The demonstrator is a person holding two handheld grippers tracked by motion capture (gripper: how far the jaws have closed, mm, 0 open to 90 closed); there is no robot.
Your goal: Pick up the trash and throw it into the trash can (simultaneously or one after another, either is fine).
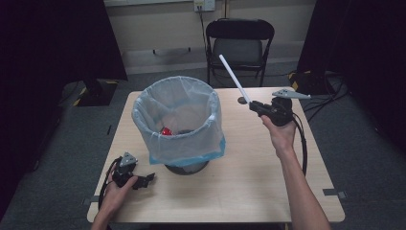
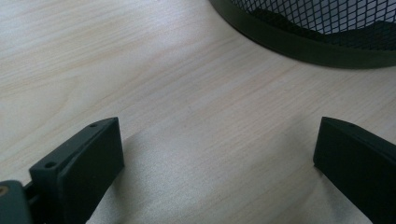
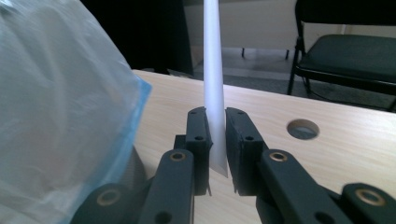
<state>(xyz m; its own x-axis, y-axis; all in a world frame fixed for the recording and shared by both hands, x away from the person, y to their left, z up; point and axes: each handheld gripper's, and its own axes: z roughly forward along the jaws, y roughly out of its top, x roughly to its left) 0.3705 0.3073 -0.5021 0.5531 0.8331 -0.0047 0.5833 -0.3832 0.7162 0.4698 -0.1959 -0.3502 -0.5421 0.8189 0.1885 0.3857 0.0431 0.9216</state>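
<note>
My left gripper (image 1: pixel 146 179) rests near on the table (image 1: pixel 249 182), jaws spread; right gripper (image 1: pixel 253 106) pinches a white straw (image 1: pixel 233 78) right of the lined bin (image 1: pixel 179 120).

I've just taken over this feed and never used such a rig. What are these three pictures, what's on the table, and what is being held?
A person holds a two-jaw tool in each hand. The high view looks down on the wooden table; each of the other two views comes from a camera riding on one gripper. On the table stands a mesh waste bin lined with a plastic bag, something red inside. The right gripper is shut on a white stick, raised beside the bin. The left gripper rests near the bin's base, jaws open and empty.
</note>
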